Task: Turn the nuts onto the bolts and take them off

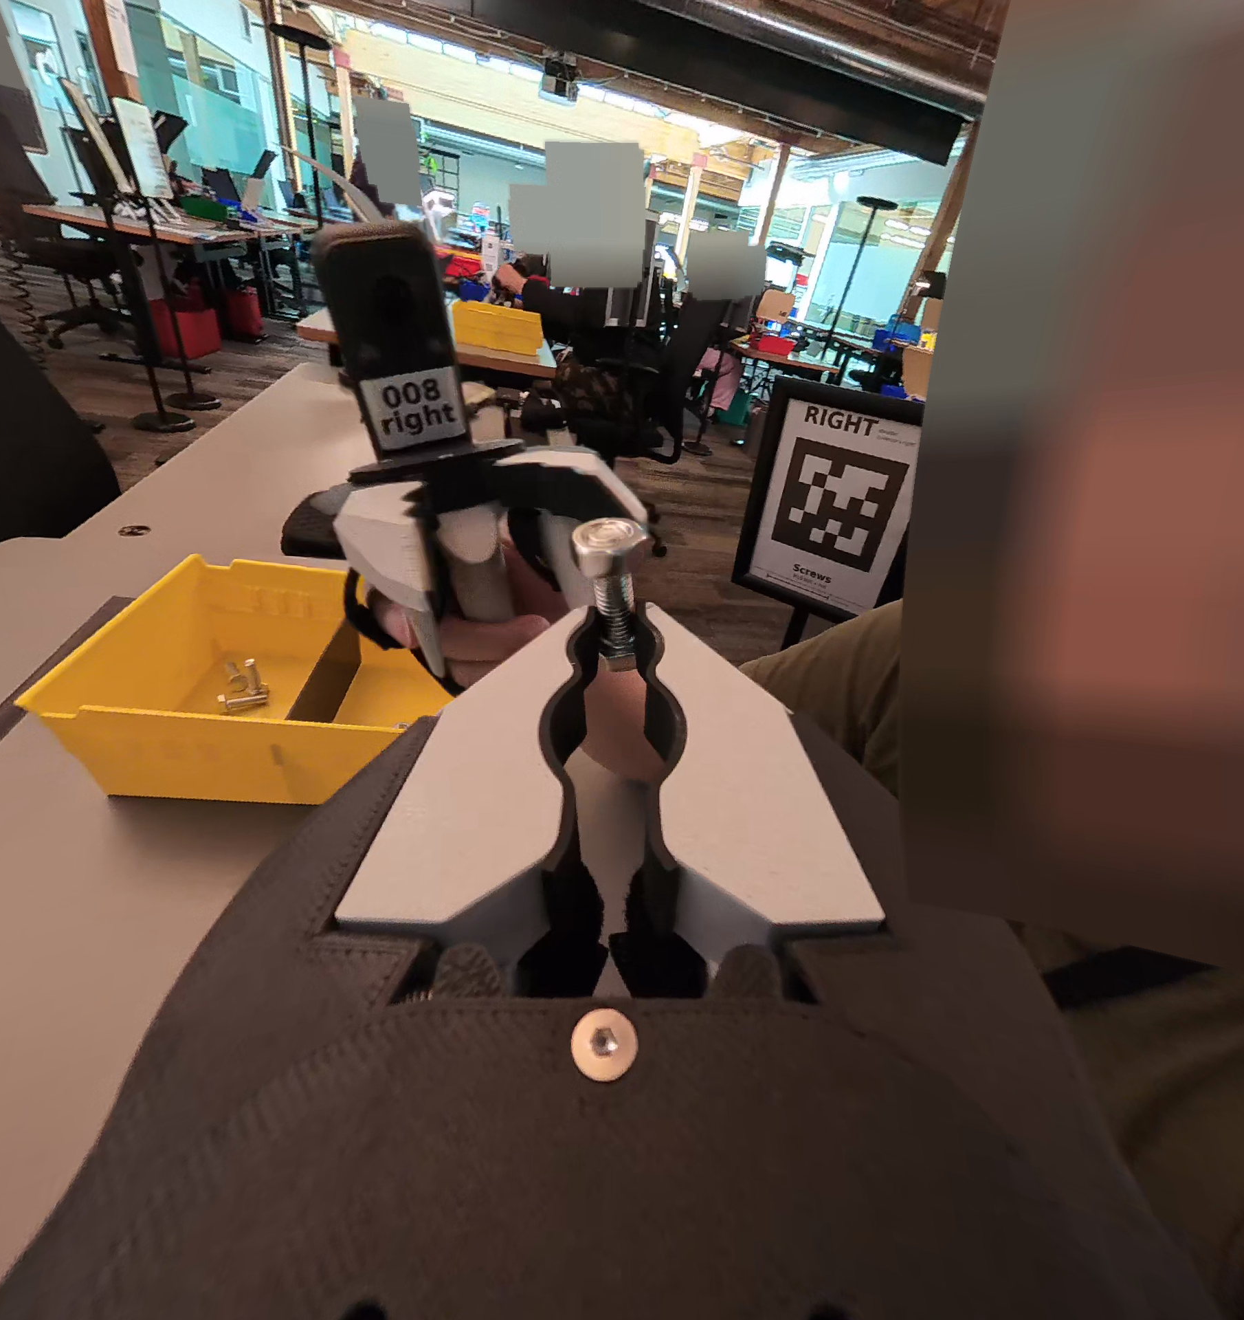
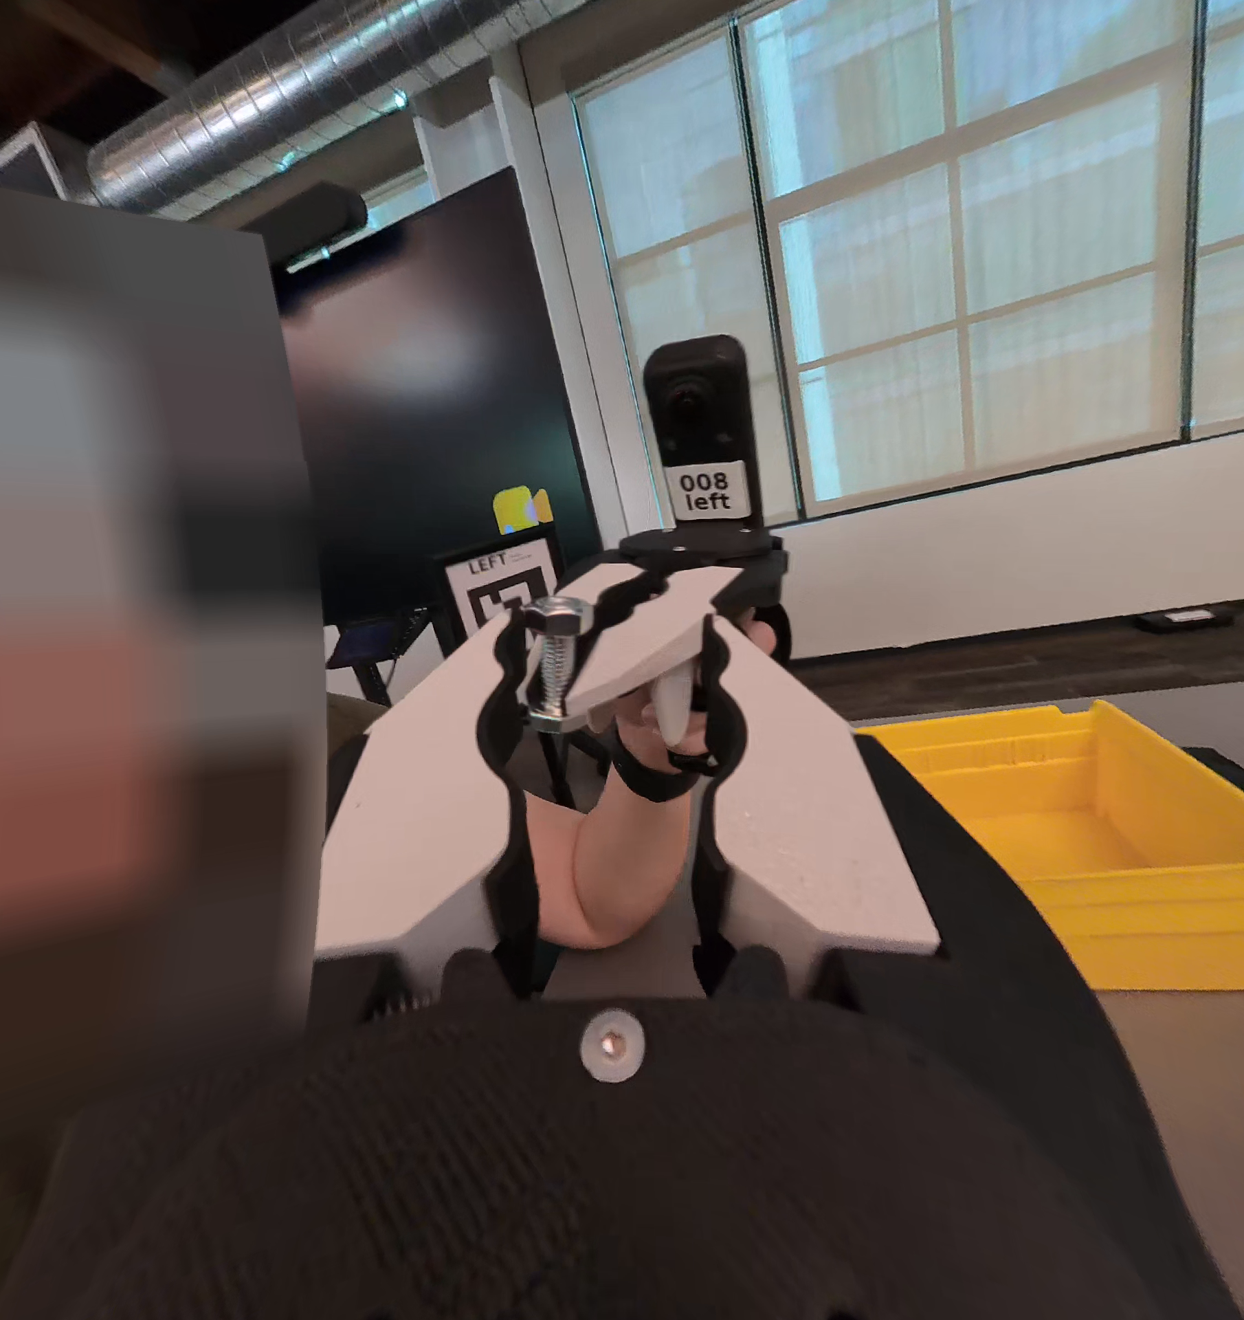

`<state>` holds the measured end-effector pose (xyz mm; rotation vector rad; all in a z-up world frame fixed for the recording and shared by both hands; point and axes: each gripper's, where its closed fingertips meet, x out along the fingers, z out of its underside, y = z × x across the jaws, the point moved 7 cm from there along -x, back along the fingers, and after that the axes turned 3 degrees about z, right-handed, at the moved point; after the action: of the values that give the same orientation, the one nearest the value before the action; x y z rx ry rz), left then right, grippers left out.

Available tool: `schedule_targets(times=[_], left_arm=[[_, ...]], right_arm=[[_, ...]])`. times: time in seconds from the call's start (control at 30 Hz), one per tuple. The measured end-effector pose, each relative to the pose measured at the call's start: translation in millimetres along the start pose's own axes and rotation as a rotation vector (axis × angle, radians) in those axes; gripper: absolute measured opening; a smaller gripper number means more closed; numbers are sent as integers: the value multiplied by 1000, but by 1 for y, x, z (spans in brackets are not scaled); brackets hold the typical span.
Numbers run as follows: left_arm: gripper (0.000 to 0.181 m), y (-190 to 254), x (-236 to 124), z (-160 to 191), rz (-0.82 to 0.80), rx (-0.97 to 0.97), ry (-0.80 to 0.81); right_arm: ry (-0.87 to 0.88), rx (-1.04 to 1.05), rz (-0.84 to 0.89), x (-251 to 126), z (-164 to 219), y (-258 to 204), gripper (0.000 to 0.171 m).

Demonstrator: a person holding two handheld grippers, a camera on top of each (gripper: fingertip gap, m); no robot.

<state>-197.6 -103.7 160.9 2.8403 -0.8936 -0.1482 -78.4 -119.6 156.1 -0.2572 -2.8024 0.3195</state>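
Tabletop (image 1: 141,893), pale grey and smooth, carries a yellow bin (image 1: 198,686) near its left edge, with a few loose bolts (image 1: 244,689) in one compartment. Behind lies an open office with desks, chairs and large windows. Both grippers are raised above the surface, in free air. The left gripper (image 1: 615,643) has its jaws narrow, pinching the nut (image 1: 618,658) on the lower end of an upright bolt (image 1: 608,571). The right gripper (image 2: 608,643) holds the bolt head, its jaws closed on it.
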Motion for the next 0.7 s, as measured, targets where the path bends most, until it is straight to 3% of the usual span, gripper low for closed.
schedule_targets(times=[0.13, 0.37, 0.43, 0.53, 0.7], left_arm=[[7, 4, -4, -3, 9, 9, 19], [7, -5, 0, 1, -102, 43, -27], [7, -1, 0, 0, -84, 48, -20], [7, 2, -5, -3, -78, 54, 3], [7, -5, -5, -1, -158, 75, -27]], right_arm=[[74, 77, 21, -17, -8, 16, 37], [-8, -26, 14, 4, 0, -5, 42], [-3, -11, 21, -1, 0, 3, 45], [52, 46, 47, -14, -6, 17, 36], [15, -38, 29, -4, -5, -1, 41]])
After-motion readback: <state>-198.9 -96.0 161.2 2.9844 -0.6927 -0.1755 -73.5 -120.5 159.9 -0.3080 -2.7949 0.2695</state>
